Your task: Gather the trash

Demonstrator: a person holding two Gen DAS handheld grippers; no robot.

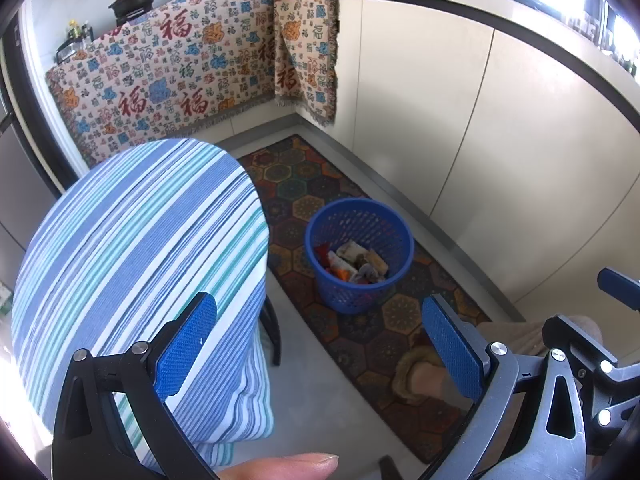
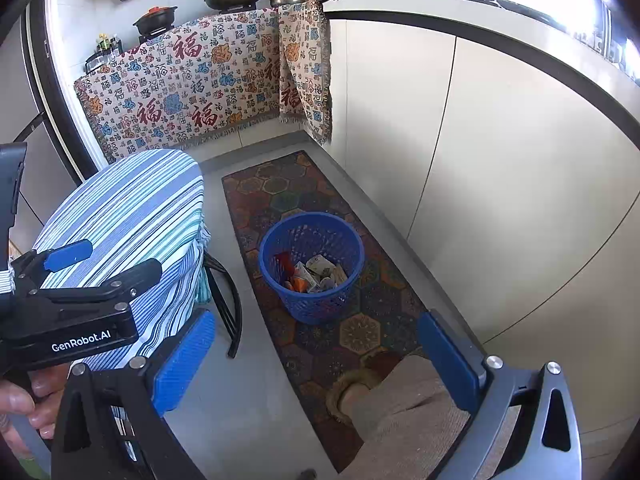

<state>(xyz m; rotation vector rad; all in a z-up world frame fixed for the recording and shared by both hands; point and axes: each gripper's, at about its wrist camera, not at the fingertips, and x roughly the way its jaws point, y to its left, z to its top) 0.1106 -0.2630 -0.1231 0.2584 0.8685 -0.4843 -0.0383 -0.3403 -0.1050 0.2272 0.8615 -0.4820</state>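
Left gripper [image 1: 320, 356] wide open, nothing between its blue pads, held high over the kitchen floor. Right gripper [image 2: 316, 360] the same — spread wide, empty. Both point down and forward at the blue basket [image 2: 270, 256].

The basket stands upright on the patterned rug [image 2: 360, 334], near the white cabinets [image 2: 520, 200] and just beside the round stool with the striped cover [image 2: 128, 208]. Trash [image 2: 316, 274] already lies in its bottom — crumpled wrappers and cartons, some orange and red. Basket looks under half full.

No loose litter shows on the rug or the grey floor in either view. The stool top is bare too. A slippered foot [image 2: 352, 394] and trouser leg stand on the rug's near end, between gripper and basket.

Step in hand, as I judge it: between picks, or at the end — both grippers free, trash in the basket. Cannot tell which from here.

Next move calls for finding another piece outside these views, or, if the basket itself must go, lowering one gripper to its rim and closing on the thin mesh wall. The rim is flexible plastic; grip it squarely so the basket does not tip.
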